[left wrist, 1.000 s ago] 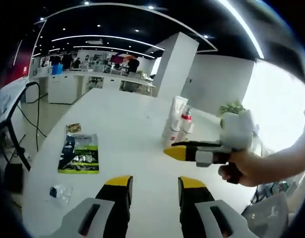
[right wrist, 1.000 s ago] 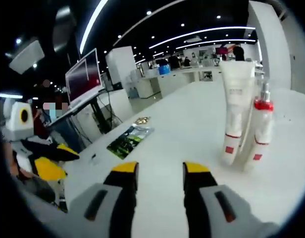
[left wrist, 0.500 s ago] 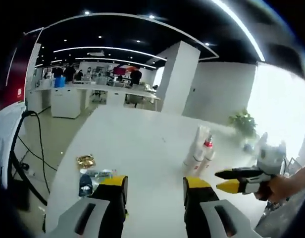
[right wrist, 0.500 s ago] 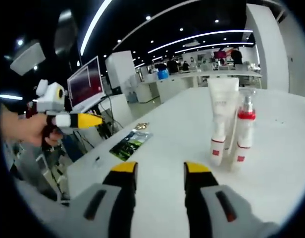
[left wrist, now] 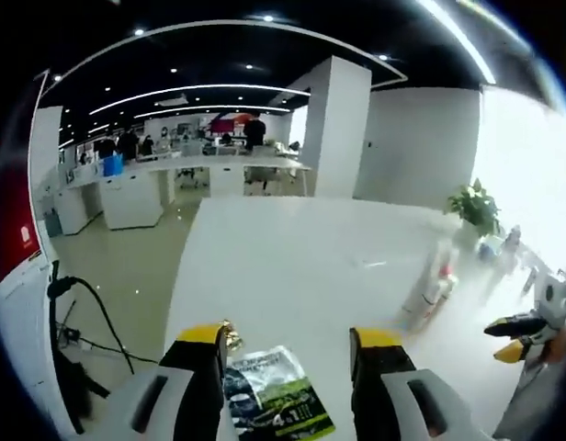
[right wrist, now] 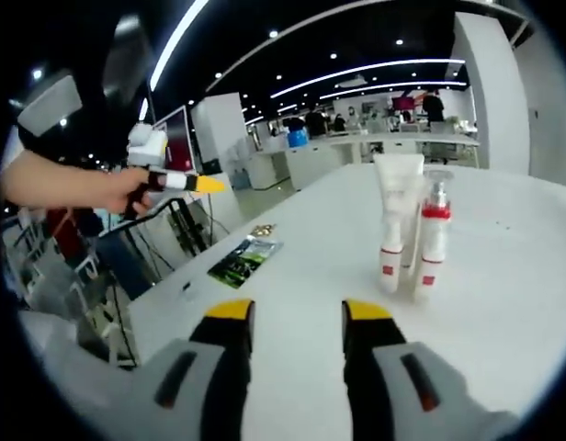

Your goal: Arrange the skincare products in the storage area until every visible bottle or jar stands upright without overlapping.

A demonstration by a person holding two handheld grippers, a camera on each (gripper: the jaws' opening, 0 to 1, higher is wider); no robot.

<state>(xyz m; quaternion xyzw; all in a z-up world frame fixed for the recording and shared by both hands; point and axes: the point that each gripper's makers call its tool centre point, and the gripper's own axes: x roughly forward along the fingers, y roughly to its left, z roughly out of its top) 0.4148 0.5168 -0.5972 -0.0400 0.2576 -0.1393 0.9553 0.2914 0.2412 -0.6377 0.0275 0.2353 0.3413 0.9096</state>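
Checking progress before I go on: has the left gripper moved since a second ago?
Yes. In the right gripper view, the left gripper has risen from low beside the table edge to above the green packet.

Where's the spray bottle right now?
In the right gripper view, the spray bottle stands upright on the table, right of centre, right beside the tube.

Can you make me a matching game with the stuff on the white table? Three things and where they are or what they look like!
Things:
1. tube
2. spray bottle
3. green packet

Descriptions:
A. lies flat near the table's edge
B. has a red collar under a clear cap
C. stands on its cap, wide end up

Pairs: 1-C, 2-B, 3-A
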